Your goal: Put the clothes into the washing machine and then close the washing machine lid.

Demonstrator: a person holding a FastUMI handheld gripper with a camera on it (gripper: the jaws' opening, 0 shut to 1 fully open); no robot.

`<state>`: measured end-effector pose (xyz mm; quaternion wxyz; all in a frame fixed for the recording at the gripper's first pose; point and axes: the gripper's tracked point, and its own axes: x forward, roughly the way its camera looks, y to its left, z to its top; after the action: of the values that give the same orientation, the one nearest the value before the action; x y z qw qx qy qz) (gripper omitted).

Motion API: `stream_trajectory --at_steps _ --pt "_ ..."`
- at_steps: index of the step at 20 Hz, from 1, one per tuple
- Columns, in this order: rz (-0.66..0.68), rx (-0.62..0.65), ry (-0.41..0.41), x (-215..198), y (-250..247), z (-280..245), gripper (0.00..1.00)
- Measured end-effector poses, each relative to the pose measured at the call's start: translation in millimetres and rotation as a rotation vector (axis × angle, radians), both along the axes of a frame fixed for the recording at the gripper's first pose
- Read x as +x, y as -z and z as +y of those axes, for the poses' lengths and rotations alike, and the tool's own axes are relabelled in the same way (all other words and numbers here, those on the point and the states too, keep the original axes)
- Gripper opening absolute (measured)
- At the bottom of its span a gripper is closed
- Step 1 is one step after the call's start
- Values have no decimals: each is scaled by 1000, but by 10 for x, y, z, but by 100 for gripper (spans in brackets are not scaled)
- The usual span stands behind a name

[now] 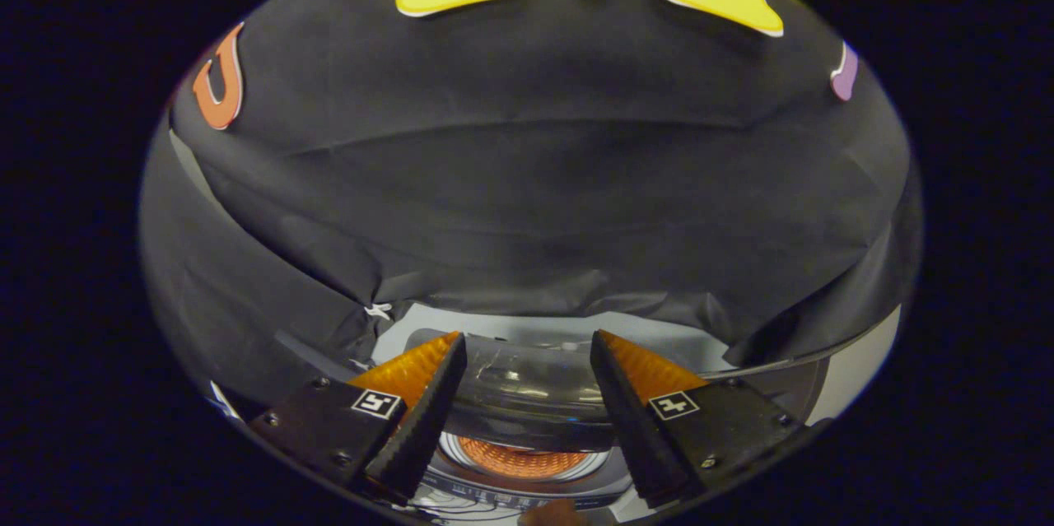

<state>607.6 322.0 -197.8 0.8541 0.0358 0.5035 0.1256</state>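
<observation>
A small washing machine (543, 330) stands low ahead of me, against the black cloth wall. Its clear, dark-tinted lid (527, 386) stands raised, seen between and just beyond my fingers. Below the lid is the round drum opening (461, 452) with something orange and ribbed (523, 458) inside; I cannot tell whether it is cloth. My gripper (528, 337) is open above the machine, its fingers spread wide to either side of the lid, touching nothing.
The black cloth wall (527, 197) hangs close behind the machine and drapes down around its back and both sides. A pale surface (865, 353) shows to the right of the machine. A small brownish shape (553, 514) sits at the machine's near edge.
</observation>
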Motion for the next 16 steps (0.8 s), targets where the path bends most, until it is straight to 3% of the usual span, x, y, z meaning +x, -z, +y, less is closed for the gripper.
stream_trajectory --at_steps 16 --pt "-30 21 2 -24 137 -57 95"
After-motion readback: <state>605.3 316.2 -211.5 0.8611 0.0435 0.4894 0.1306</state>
